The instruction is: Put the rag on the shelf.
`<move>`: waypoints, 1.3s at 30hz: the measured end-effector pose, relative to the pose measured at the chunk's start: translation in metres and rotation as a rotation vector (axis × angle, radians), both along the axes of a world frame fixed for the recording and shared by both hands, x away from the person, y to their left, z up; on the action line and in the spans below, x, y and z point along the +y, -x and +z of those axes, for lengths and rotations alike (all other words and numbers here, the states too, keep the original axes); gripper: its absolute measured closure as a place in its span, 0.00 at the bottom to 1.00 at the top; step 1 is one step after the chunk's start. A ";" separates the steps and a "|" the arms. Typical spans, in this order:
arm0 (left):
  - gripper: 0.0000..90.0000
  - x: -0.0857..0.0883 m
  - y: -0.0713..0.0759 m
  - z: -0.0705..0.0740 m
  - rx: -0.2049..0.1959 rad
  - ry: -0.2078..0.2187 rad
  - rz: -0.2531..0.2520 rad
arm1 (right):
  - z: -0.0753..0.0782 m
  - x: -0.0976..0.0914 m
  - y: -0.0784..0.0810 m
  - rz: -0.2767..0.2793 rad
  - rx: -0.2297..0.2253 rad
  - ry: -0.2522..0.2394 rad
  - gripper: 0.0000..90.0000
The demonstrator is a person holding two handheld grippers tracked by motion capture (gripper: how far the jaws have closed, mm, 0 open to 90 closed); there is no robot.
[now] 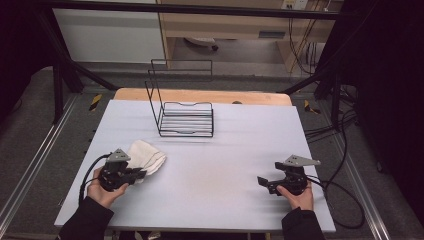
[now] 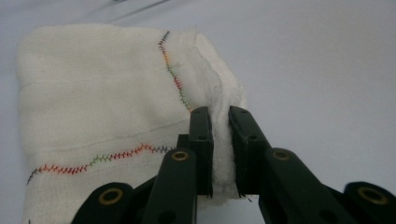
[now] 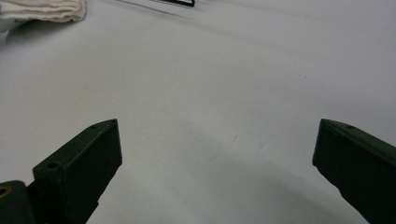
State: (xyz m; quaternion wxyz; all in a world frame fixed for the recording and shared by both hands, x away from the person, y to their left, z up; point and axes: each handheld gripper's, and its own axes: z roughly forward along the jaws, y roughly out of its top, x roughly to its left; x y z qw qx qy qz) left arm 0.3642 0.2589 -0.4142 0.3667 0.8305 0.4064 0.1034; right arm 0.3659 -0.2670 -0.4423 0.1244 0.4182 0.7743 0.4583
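The left gripper (image 2: 219,149) has its fingers pinched on the edge of the folded white cotton cloth with multicoloured stitching (image 2: 112,107), lying at the near-left of the pale grey counter (image 1: 215,170). The right gripper (image 3: 217,163) hovers with fingers wide and empty. A sound lift likely requires keeping all layers pinched and raising slowly, clear of the black wire rack (image 1: 186,117).

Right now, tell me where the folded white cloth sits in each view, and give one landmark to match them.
High view: the white cloth lies at the table's left, at the left gripper.
Left gripper view: it fills the left and centre, its edge pinched between the jaws.
Right gripper view: a folded edge at the top left corner.
Shared landmark: the black wire rack, whose base peeks in at the right gripper view's top edge.
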 end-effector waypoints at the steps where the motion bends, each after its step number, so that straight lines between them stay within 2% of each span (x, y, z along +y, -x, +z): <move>1: 0.88 -0.004 0.001 -0.001 0.000 0.000 -0.004 | 0.000 0.000 0.000 -0.001 0.001 0.000 0.02; 13: 0.88 -0.044 0.016 -0.007 -0.005 0.008 -0.045 | 0.000 0.000 0.000 -0.001 0.000 0.003 0.02; 18: 0.87 -0.048 0.013 -0.013 0.009 0.002 -0.055 | 0.000 0.001 0.000 -0.001 0.002 0.004 0.02; 22: 0.84 -0.047 0.013 -0.012 0.007 0.007 -0.067 | -0.001 0.001 0.000 -0.002 0.001 0.008 0.02; 24: 0.77 -0.045 0.013 -0.009 -0.002 0.011 -0.074 | -0.001 0.001 0.000 -0.003 0.001 0.011 0.02; 28: 0.70 -0.038 0.013 -0.001 -0.035 0.005 -0.068 | -0.001 0.001 0.000 -0.004 0.000 0.010 0.02; 31: 0.58 -0.028 0.009 0.005 -0.033 0.013 -0.051 | -0.001 0.001 0.000 -0.001 0.001 0.013 0.02; 33: 0.55 -0.022 0.005 0.007 -0.037 0.004 -0.027 | -0.001 0.001 0.000 -0.001 0.001 0.014 0.02; 35: 0.44 -0.017 0.001 0.009 -0.034 -0.007 -0.008 | -0.001 0.001 0.000 -0.002 0.002 0.015 0.02; 36: 0.44 -0.014 -0.001 0.010 -0.031 -0.009 -0.006 | -0.001 0.001 0.000 -0.002 0.002 0.015 0.02; 37: 0.39 -0.012 -0.003 0.011 -0.031 -0.008 -0.004 | -0.001 0.001 0.000 -0.003 0.001 0.015 0.02; 39: 0.35 -0.007 -0.006 0.014 -0.029 -0.006 0.005 | -0.001 0.001 0.000 -0.002 0.000 0.016 0.02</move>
